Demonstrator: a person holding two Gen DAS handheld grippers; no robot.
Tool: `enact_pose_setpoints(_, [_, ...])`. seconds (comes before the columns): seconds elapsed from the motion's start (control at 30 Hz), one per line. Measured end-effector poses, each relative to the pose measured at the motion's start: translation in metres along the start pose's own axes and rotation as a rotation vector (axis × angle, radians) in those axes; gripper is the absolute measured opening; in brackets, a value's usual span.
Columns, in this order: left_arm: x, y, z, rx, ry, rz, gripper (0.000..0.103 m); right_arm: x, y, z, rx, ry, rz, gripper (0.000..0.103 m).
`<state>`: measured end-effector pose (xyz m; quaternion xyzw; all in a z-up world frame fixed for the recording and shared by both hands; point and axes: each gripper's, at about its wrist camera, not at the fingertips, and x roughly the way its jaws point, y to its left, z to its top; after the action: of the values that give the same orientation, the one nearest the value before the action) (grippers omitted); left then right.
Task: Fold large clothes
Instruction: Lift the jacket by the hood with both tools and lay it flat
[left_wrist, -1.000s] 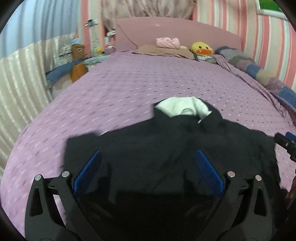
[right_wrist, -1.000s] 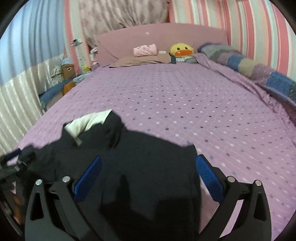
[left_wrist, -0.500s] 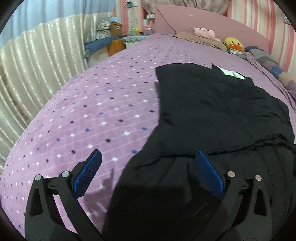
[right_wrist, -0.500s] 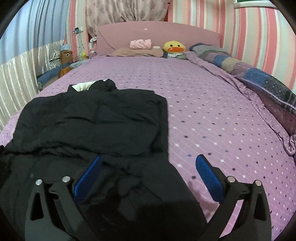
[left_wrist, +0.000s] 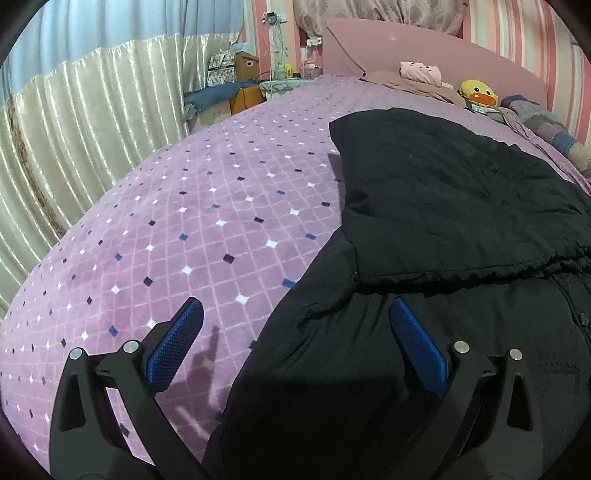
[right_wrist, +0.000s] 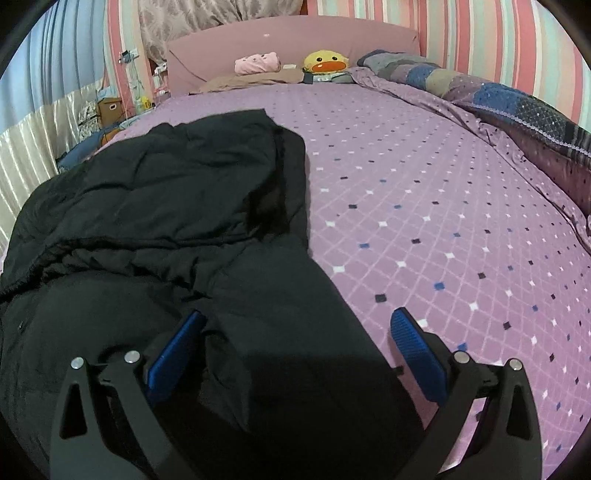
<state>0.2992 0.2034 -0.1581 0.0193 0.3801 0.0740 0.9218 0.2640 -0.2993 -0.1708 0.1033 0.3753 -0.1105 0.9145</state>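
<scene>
A large black padded coat (left_wrist: 443, 206) lies on the purple bedspread (left_wrist: 207, 221), its upper half folded down over the lower half. It also shows in the right wrist view (right_wrist: 166, 206). My left gripper (left_wrist: 295, 332) is open and empty, just above the coat's near left edge; its right finger is over the fabric, its left finger over the bedspread. My right gripper (right_wrist: 299, 339) is open and empty above the coat's near right edge, left finger over the fabric, right finger over the bedspread (right_wrist: 424, 206).
At the headboard lie a pink roll (right_wrist: 256, 62), a yellow duck plush (right_wrist: 327, 62) and a brown pillow (right_wrist: 251, 79). A patchwork quilt (right_wrist: 498, 96) runs along the right side. Curtains (left_wrist: 81, 129) and boxes (left_wrist: 243, 64) stand left of the bed.
Both grippers have pulled back toward the near edge and dropped lower. The coat's white inner collar, seen one second ago, is now hidden under the folded black fabric.
</scene>
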Motion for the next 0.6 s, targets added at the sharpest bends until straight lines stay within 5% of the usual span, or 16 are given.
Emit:
enact_pose_setpoints(0.2, [-0.009,-0.003,0.003,0.038,0.040,0.012,0.100,-0.015,-0.002,0.001,-0.010,0.049,0.021,0.101])
enact_pose_setpoints(0.6, [-0.091,0.007,-0.043,0.078,0.228,-0.237,0.100,-0.125,-0.015,-0.055,-0.017,-0.011,0.034,0.101])
